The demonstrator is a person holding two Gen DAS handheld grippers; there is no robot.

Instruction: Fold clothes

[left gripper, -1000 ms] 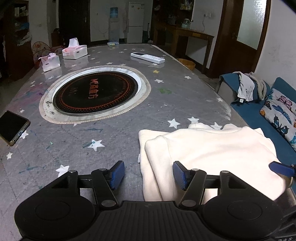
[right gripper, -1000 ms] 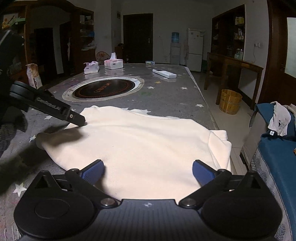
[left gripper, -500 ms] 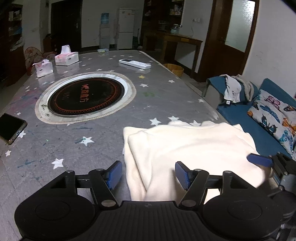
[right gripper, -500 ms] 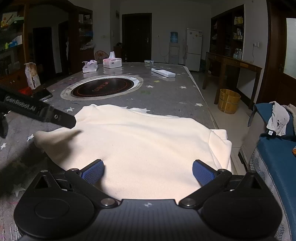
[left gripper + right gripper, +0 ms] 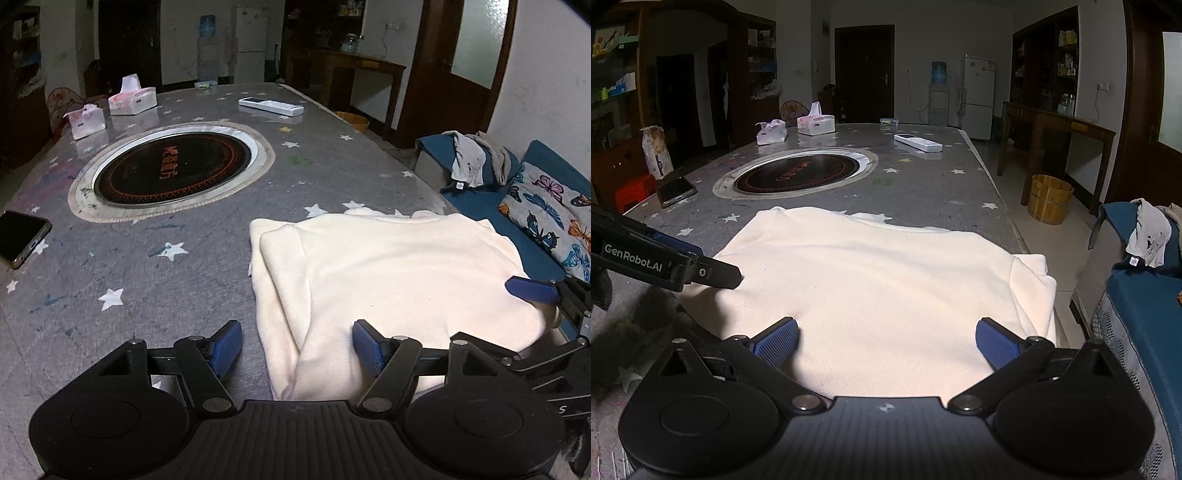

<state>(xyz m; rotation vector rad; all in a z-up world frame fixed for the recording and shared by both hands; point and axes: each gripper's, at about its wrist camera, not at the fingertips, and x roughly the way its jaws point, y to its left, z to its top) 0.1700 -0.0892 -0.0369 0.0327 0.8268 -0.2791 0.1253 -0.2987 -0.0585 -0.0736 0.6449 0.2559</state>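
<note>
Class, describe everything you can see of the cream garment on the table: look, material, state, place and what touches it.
The cream garment looks like soft, thick fleece, plain and unmarked. It lies partly folded on the star-patterned table, near its edge by the blue sofa, with a folded layer along one side and a bunched corner at the other. The left tongs straddle its near edge, pads apart; their jaws have just been opening. The right tongs hang open over it, gripping nothing.

Star-patterned table (image 5: 207,295) under cream garment (image 5: 388,273)
</note>
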